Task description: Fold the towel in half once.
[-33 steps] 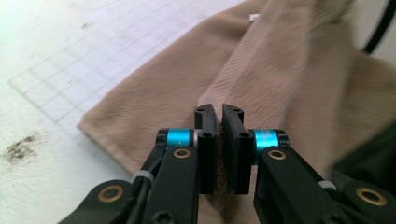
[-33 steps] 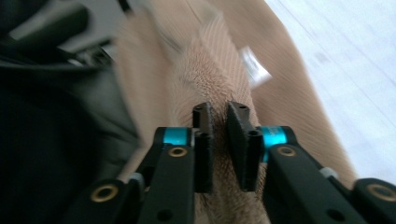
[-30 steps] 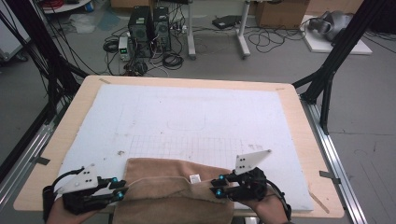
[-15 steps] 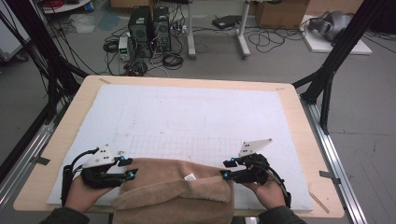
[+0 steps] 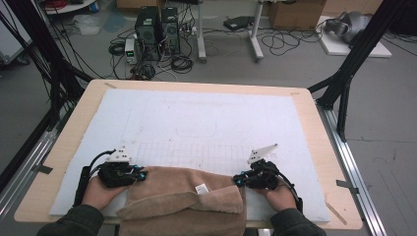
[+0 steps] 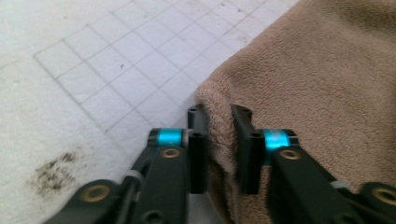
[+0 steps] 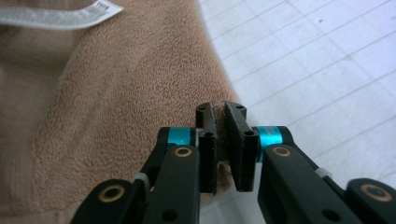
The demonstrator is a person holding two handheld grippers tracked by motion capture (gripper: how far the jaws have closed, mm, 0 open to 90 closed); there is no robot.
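Observation:
A tan towel (image 5: 182, 196) lies bunched at the near edge of the table, its white tag (image 5: 200, 189) facing up. My left gripper (image 5: 140, 175) is at the towel's far left corner. In the left gripper view, the towel (image 6: 303, 70) has its corner pinched between the black jaws of that gripper (image 6: 219, 137), which have just been closing. My right gripper (image 5: 238, 180) is at the far right corner. In the right gripper view, a fold of the towel (image 7: 116, 93) is squeezed in that gripper (image 7: 219, 140), whose jaws have just closed on it; the tag (image 7: 56, 16) lies beyond.
A white gridded mat (image 5: 206, 118) covers most of the wooden table (image 5: 314, 123) beyond the towel. The left gripper view shows a dark stain (image 6: 53, 170) on the mat. Black frame posts (image 5: 344, 83) stand at the table's sides, with computer towers (image 5: 157, 24) and cables on the floor behind.
Both hands moved forward and down onto the towel's far corners. Both sets of jaws have closed on the cloth.

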